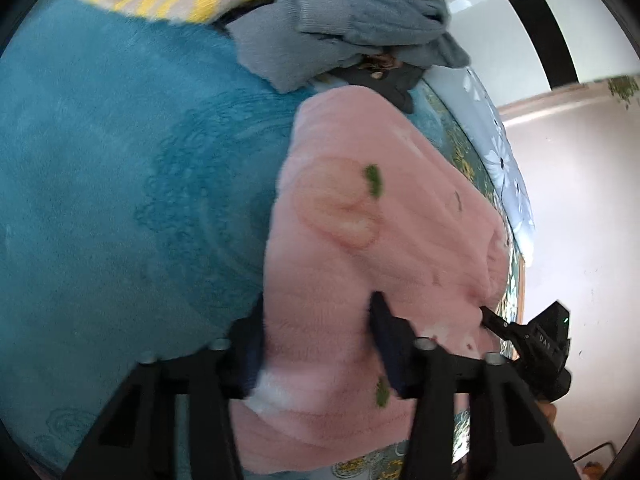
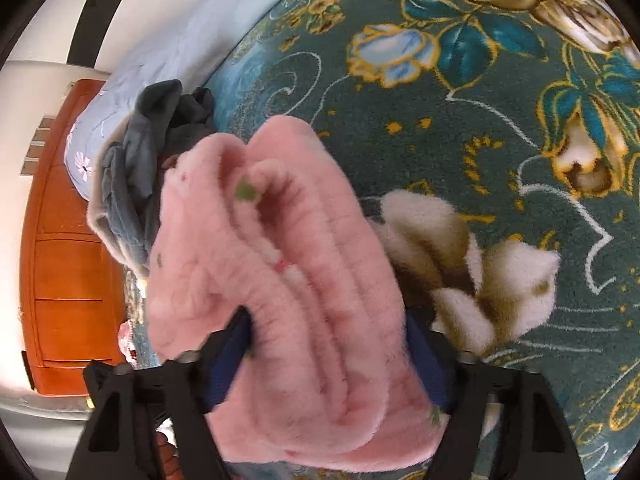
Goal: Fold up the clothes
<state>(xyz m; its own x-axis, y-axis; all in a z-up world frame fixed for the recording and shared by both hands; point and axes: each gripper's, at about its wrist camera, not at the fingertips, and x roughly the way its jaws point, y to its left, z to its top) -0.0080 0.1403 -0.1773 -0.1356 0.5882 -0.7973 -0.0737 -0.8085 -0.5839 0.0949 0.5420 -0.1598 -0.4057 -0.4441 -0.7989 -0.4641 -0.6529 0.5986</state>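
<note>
I see the teal blanket (image 1: 120,180) spread under everything, with its flowered part (image 2: 480,100) beneath my right side. On it lies the pink garment (image 1: 360,240), bunched in folds. My left gripper (image 1: 316,344) and right gripper (image 2: 328,364) each clamp its fabric. Grey clothes (image 1: 340,28) are heaped beyond it.

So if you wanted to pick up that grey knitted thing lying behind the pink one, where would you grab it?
Probably by the thick bunched fold on top of the grey sweater, coming down from above. It lies crumpled in a heap on the blanket, so its edges are tucked under, while that raised ridge gives two fingers something to close around. Both grippers are busy with the pink garment now.
</note>
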